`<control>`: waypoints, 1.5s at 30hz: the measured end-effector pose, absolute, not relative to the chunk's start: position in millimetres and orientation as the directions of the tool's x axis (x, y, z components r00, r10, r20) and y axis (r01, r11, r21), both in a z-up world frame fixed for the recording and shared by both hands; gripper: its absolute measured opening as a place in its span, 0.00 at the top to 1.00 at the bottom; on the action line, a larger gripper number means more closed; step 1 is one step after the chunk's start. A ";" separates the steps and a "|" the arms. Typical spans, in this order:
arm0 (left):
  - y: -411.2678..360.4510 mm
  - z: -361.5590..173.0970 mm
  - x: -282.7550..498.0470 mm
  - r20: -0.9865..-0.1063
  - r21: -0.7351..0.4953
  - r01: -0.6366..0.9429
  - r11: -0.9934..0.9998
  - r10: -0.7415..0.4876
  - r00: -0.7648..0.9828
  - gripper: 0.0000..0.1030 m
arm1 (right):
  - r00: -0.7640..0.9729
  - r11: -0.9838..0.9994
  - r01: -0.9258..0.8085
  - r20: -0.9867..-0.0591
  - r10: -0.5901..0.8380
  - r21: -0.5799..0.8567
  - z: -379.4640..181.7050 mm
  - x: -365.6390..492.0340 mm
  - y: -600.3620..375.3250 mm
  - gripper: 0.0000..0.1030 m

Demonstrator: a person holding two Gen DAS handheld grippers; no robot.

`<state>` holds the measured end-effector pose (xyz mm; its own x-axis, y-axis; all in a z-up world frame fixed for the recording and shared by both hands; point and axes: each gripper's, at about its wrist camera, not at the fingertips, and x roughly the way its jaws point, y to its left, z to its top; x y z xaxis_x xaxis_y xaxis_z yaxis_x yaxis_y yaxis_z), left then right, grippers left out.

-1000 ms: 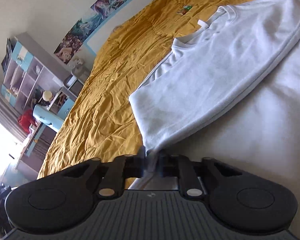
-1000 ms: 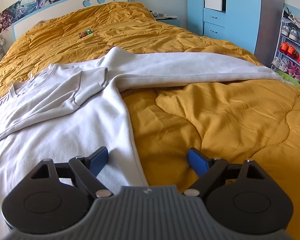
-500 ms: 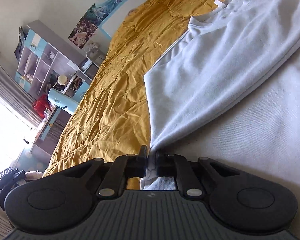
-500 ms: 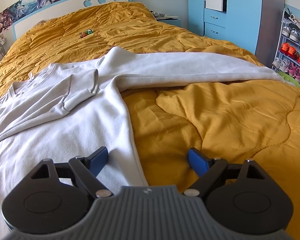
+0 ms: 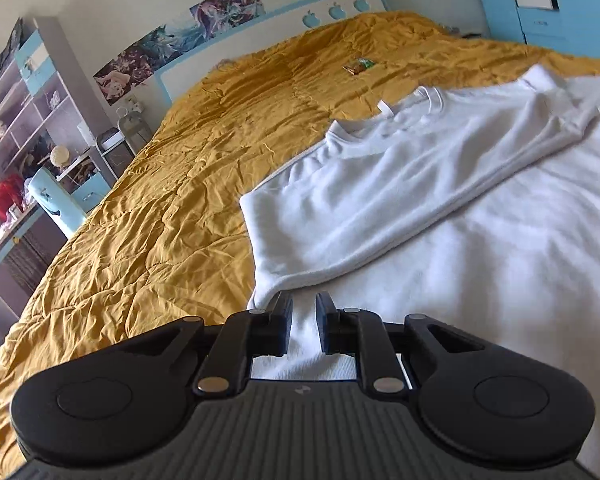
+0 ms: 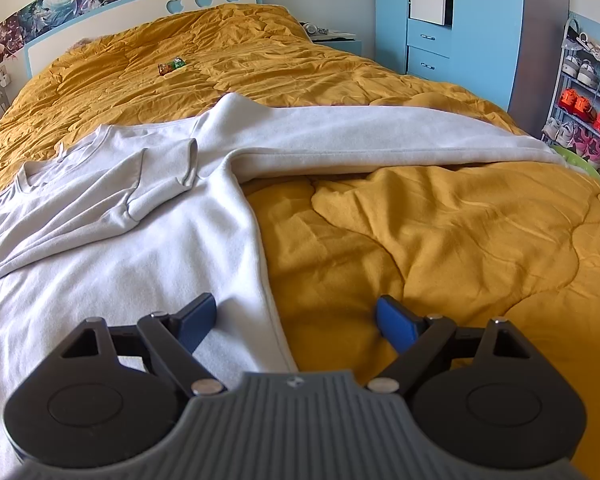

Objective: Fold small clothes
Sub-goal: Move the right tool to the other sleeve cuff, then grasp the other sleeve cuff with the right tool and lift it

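Note:
A white long-sleeved shirt (image 5: pixel 440 216) lies on the mustard quilt (image 5: pixel 172 208), its left sleeve folded across the chest. My left gripper (image 5: pixel 303 312) stands over the shirt's left edge with its jaws a small gap apart and white cloth showing between them, not pinched. In the right wrist view the shirt (image 6: pixel 140 240) fills the left half, and its other sleeve (image 6: pixel 380 136) stretches right across the quilt (image 6: pixel 460 240). My right gripper (image 6: pixel 296 316) is wide open over the shirt's right side edge.
A small green and orange packet (image 6: pixel 171 66) lies near the headboard (image 6: pixel 140 4). Shelves and a desk (image 5: pixel 32 152) stand left of the bed. A blue wardrobe (image 6: pixel 452 28) and a shoe rack (image 6: pixel 584 92) stand to the right.
My left gripper was shut on the folded sleeve's edge. Its jaws have parted and let the cloth go, and the sleeve now lies flat on the chest. The right gripper has not moved.

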<state>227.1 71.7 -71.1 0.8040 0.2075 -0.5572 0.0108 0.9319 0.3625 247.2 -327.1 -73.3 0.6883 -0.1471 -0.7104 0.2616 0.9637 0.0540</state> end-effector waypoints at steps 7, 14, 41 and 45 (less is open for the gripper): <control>106.1 -87.4 273.8 -0.656 0.199 -0.235 0.951 0.308 0.689 0.92 | 0.690 0.965 0.256 -0.709 -0.147 0.048 -73.5 247.0 -327.0 0.19; 119.0 -77.1 260.7 -0.686 0.109 -0.350 0.930 0.325 0.651 0.95 | 0.692 0.966 0.253 -0.707 -0.143 0.052 -73.2 248.6 -327.0 0.19; -43.2 -78.4 170.5 -0.636 -0.155 0.130 0.979 -0.199 0.745 0.67 | 0.824 0.606 0.530 -0.529 -0.202 0.593 -53.9 179.3 -620.4 0.60; -45.1 -79.3 170.2 -0.644 -0.135 0.132 0.982 -0.188 0.742 0.66 | 0.869 0.337 0.493 -0.470 -0.152 0.802 -92.7 185.5 -675.3 0.70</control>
